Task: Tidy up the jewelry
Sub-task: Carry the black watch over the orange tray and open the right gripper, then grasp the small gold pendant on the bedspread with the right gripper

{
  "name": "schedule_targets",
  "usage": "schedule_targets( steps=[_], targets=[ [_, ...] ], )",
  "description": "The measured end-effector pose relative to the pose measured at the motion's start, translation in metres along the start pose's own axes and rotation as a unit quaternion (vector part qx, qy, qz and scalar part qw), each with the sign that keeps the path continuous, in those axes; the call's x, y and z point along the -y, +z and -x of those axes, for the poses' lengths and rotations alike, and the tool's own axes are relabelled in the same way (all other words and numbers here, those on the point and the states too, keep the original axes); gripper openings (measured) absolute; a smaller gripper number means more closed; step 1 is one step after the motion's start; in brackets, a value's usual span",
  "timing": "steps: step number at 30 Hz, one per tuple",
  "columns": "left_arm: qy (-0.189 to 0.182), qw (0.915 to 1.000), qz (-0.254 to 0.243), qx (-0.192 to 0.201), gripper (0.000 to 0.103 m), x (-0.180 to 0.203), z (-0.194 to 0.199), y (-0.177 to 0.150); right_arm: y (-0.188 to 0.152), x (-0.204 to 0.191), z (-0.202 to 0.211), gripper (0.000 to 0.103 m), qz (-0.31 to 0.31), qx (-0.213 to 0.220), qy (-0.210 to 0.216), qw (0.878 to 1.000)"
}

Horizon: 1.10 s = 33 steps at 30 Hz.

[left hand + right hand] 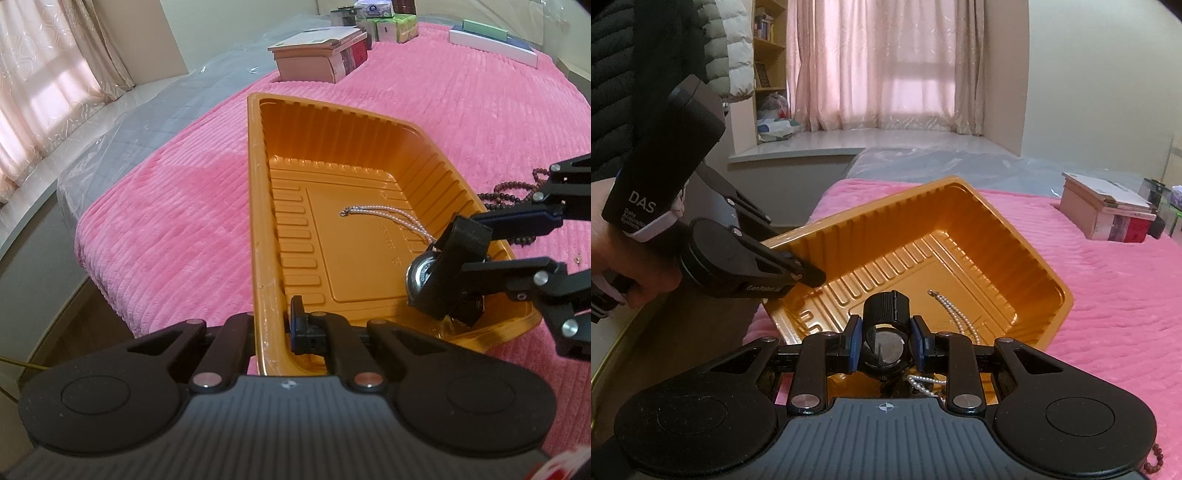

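Surface: a pink ribbed plush blanket (pixel 166 206) is spread over a bed, and everything else is carried on it.
Tray: a shallow orange-gold ribbed plastic tray (pixel 369 155) is seen near the blanket's near edge.
Left gripper: the black left gripper (pixel 273 325) is clenched on the tray's near rim, one finger inside the wall and one outside it.
Right gripper: the black right gripper with blue pads (pixel 885 341) is clamped on the case of a round black-strapped wristwatch (pixel 886 345), which is held over the tray's near right corner in the left wrist view.
Pearl chain: a thin white beaded chain (pixel 384 216) is laid on the tray floor, running towards the watch.
Brown beads: a string of dark brown round beads (pixel 509 197) is lying on the blanket just outside the tray's right rim.
Far edge: a stack of books (pixel 321 53) and small boxes are placed at the blanket's far edge.
Person: a hand (pixel 624 254) is wrapped around the left gripper's handle.
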<state>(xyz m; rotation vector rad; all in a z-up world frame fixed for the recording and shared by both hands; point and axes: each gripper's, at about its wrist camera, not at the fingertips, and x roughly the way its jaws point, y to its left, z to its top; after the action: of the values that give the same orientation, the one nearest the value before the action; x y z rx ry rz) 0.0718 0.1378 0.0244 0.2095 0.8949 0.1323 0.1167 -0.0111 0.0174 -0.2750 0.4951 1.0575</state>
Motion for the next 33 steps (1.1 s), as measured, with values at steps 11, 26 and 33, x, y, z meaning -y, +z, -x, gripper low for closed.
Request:
schedule_targets(
  steps=[11,26,33],
  targets=[
    [-0.002,1.0000,0.002,0.000,0.003,-0.001,-0.002,0.000,-0.009,0.023,0.024,0.059,-0.040,0.037,-0.057,0.997],
    [-0.001,1.0000,0.000,0.001,0.003,-0.001,-0.001,-0.002,-0.112,0.079,0.112,0.061,-0.197,-0.029,-0.203,0.959],
    [0.000,1.0000,-0.001,0.002,0.003,-0.001,0.000,-0.002,-0.140,0.062,0.117,0.061,-0.210,-0.055,-0.208,0.954]
  ],
)
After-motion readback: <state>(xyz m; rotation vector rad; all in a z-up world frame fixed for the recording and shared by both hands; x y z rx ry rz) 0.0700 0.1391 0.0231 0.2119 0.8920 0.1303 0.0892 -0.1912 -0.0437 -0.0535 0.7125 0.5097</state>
